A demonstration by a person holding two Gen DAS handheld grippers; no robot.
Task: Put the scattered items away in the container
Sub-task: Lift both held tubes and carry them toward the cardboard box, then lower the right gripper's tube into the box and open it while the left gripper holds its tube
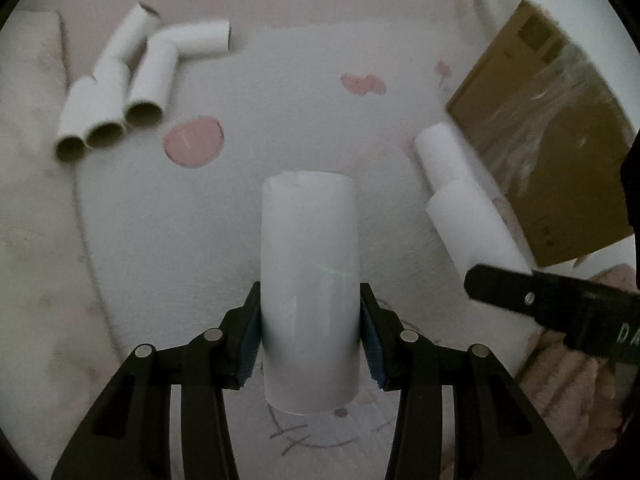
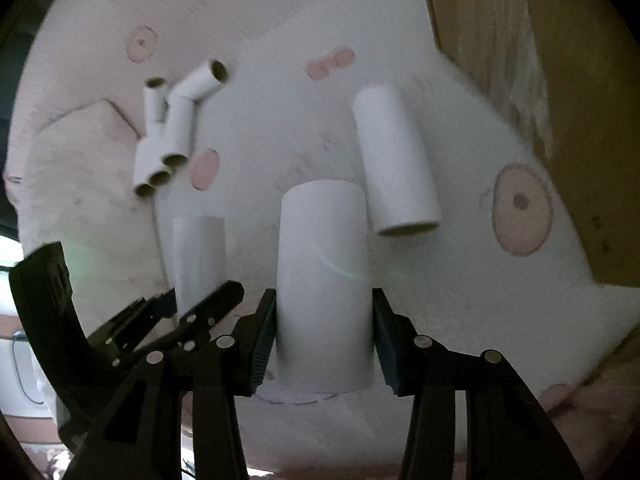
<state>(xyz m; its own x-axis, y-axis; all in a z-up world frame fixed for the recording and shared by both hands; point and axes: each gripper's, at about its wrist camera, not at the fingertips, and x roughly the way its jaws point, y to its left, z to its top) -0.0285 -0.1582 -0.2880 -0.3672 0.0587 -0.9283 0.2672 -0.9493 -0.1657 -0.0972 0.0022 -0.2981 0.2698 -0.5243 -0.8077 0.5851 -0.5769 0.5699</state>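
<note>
The left gripper [image 1: 310,336] is clamped on a white cardboard tube [image 1: 310,280], blue pads pressed to both its sides. The right gripper [image 2: 324,336] squeezes a second white cardboard tube [image 2: 324,280] the same way. Both tubes hang above a pale rug with pink spots [image 1: 280,100]. More loose tubes [image 1: 120,92] lie clustered on it — well apart from the brown cardboard box [image 1: 560,140].

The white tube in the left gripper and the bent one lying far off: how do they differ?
The held tube is straight; the bent tube kinks partway along. The held tube is clamped between the left gripper pads; the bent tube lies free on the patterned mat against other tubes. The held tube looks wider, perhaps only from nearness. Both are white and hollow.
</note>
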